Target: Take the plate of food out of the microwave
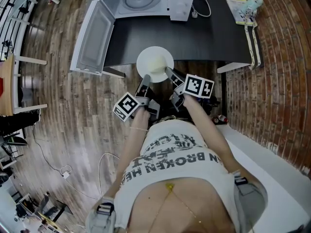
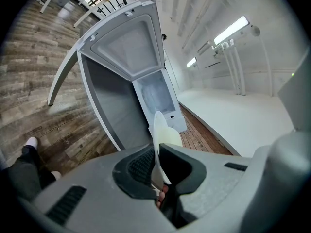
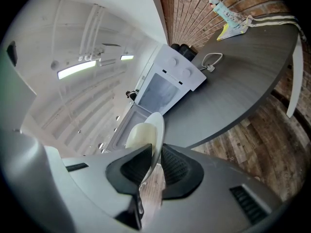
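Note:
A white plate (image 1: 154, 64) with a pale yellow mound of food hangs over the near edge of the dark table (image 1: 204, 38), outside the white microwave (image 1: 143, 3). My left gripper (image 1: 144, 85) is shut on the plate's near-left rim and my right gripper (image 1: 171, 74) is shut on its near-right rim. In the left gripper view the plate (image 2: 160, 140) shows edge-on between the jaws. The right gripper view also has the plate (image 3: 146, 132) edge-on, with the food on its left face. The microwave door (image 1: 92, 37) stands wide open; its turntable is bare.
A cable (image 1: 203, 5) trails from the microwave across the table. A yellow booklet and a small toy (image 1: 243, 6) lie at the table's far right. A brick wall (image 1: 284, 72) runs along the right, and wooden chairs (image 1: 19, 76) stand at the left on the plank floor.

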